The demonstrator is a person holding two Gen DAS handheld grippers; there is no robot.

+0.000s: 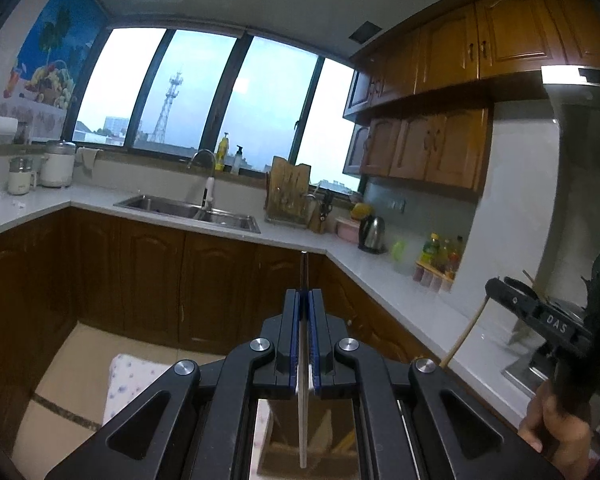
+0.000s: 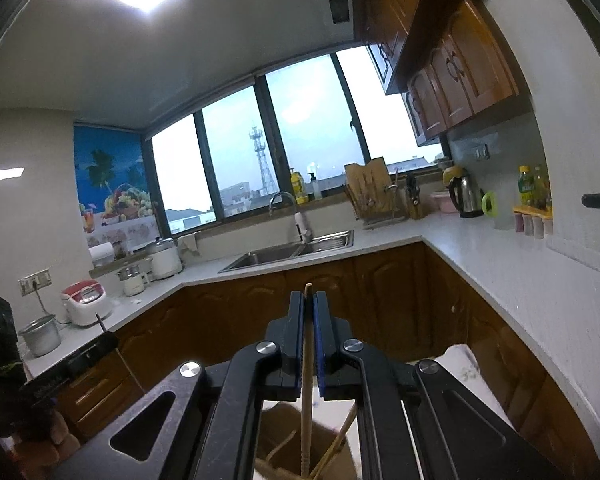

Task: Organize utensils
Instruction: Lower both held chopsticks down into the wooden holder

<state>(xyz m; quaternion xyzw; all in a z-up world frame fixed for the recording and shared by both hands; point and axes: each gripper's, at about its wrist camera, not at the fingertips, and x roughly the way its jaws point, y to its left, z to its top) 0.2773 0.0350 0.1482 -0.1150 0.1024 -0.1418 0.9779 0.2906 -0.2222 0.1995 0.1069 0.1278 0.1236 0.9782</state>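
Note:
My left gripper (image 1: pixel 304 292) is shut on a thin metal utensil handle (image 1: pixel 303 400) that runs from below the jaws to a tip above them. My right gripper (image 2: pixel 309 294) is shut on a wooden chopstick (image 2: pixel 306 408); its tip pokes out above the jaws. Below the right gripper a brown holder (image 2: pixel 300 444) contains the chopstick's lower end and another wooden stick (image 2: pixel 340 440). The same brown holder (image 1: pixel 320 440) shows beneath the left gripper. The right gripper also shows in the left wrist view (image 1: pixel 500 284) with its chopstick hanging down.
A white L-shaped countertop (image 1: pixel 380 276) runs around the kitchen with a steel sink (image 1: pixel 188 208), a kettle (image 1: pixel 374 232), a wooden drying rack (image 1: pixel 288 192), oil bottles (image 1: pixel 440 252) and rice cookers (image 2: pixel 86 302). Brown cabinets stand below and above. A patterned cloth (image 1: pixel 132 380) lies under the holder.

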